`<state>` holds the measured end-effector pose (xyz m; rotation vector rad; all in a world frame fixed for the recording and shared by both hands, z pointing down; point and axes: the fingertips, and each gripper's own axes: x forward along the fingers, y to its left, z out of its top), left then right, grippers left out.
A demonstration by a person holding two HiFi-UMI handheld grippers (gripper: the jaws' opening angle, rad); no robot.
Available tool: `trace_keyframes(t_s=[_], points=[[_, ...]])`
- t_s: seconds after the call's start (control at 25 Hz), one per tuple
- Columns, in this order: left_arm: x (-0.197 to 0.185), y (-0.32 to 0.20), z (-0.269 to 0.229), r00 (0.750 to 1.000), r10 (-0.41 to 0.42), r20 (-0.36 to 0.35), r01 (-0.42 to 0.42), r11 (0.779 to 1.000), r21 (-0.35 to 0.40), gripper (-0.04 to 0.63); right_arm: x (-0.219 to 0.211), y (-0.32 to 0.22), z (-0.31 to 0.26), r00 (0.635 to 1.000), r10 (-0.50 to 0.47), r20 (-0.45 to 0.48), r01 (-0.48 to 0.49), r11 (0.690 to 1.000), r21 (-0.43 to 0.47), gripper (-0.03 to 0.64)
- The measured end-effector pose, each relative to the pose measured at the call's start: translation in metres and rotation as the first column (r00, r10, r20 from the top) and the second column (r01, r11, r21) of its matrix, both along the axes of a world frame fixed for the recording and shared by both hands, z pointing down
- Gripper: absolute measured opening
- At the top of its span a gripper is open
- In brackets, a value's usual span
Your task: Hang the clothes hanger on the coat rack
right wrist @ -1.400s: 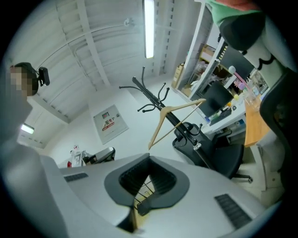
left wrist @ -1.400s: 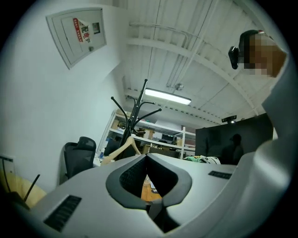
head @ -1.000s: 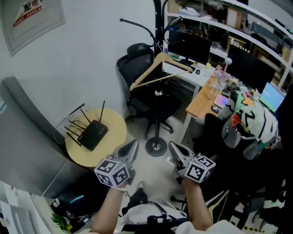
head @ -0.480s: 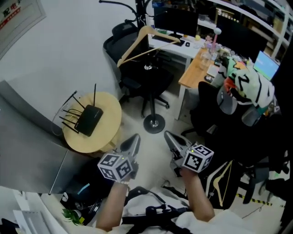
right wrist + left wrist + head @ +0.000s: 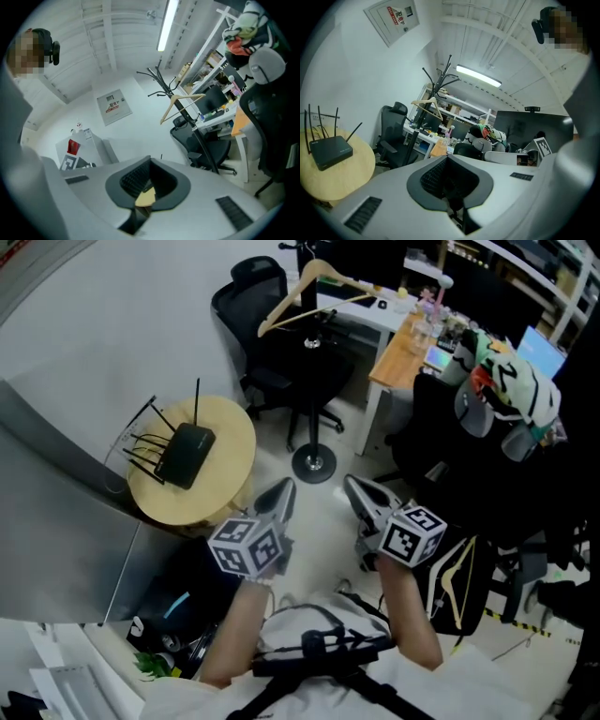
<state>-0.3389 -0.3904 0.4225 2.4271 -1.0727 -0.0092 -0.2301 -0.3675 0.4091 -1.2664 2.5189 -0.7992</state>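
Your left tool [image 5: 284, 489] is pressed together, jaw tips meeting, with nothing between them; the left gripper view shows this too. Your right tool [image 5: 352, 485] is also closed, its tips together and nothing pinched. The two tools sit side by side in front of you, a little apart, both pointing roughly forward.

The light wooden clothes hanger [image 5: 290, 298] is in neither tool. It hangs on the black metal coat rack [image 5: 312, 463], well ahead of both tool tips and high up the pole, tilted so one shoulder sits lower than the other. From the left tool it shows ahead and slightly left of the tip [image 5: 422, 101]; from the right tool it shows ahead and to the right [image 5: 167, 110].

The rack's round base stands on the floor just beyond the gap between your tools. A black office chair [image 5: 251, 294] sits behind the rack. Ahead and to the left of your left tool is a round pale-wood tabletop [image 5: 230, 432] carrying a black router with antennas [image 5: 185, 454].
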Motion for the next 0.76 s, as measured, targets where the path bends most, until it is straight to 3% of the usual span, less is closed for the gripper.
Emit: trace_keyframes(t_s=[0.76], points=[[-0.043,0.034,0.015,0.998,0.05,-0.035,-0.051,0.998,-0.039,0.0,-0.06,0.035,0.006,1.0,0.011,-0.021,-0.012,1.0,-0.027,0.0]])
